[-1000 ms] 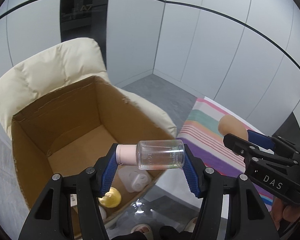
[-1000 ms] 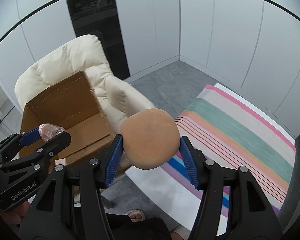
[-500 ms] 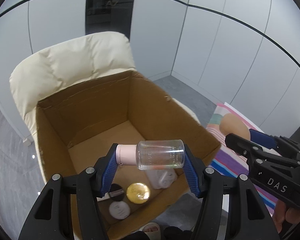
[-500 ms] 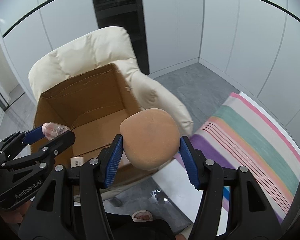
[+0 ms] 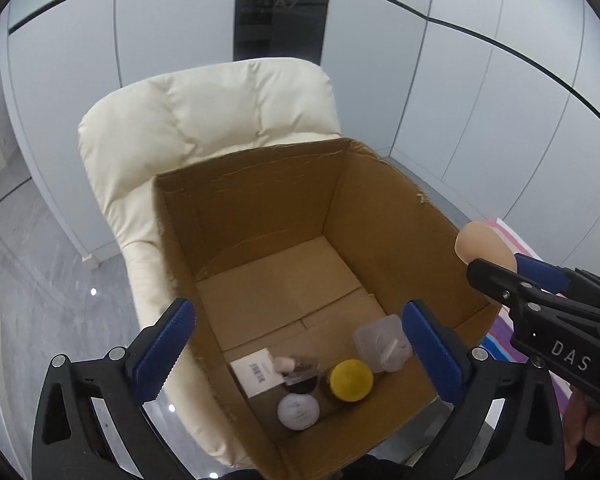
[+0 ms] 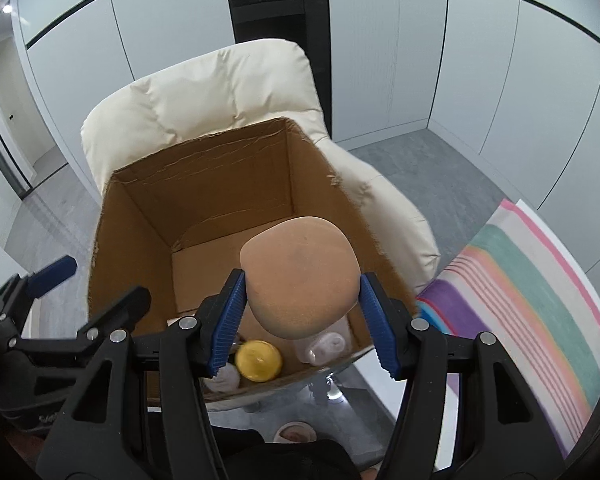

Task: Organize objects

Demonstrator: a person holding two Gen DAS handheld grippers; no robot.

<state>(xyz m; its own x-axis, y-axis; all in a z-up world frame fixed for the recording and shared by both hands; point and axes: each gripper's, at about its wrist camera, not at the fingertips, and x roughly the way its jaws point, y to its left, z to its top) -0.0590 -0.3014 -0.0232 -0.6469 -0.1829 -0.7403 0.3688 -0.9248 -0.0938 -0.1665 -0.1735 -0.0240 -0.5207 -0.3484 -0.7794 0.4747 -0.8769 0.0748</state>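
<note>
The left gripper (image 5: 297,342) has just let go: its jaws now gape empty, and the bottle (image 5: 295,366) lies in the box (image 5: 380,216) below them. The right gripper (image 6: 300,314) stays clenched on the sponge (image 6: 300,276) above the box, likely next to drop.

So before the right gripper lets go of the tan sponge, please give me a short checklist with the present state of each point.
1. Right gripper shut on the sponge: ok.
2. Sponge above the open cardboard box, not over its rim: ok in the right wrist view.
3. Left gripper open and holding nothing: ok.
4. Left gripper out of the sponge's drop path: cannot tell; it hangs over the near end of the box.
5. Free floor in the box: ok; the yellow lid, white lid and clear container crowd only the near end.
6. Box steady on the cream chair: cannot tell.
</note>
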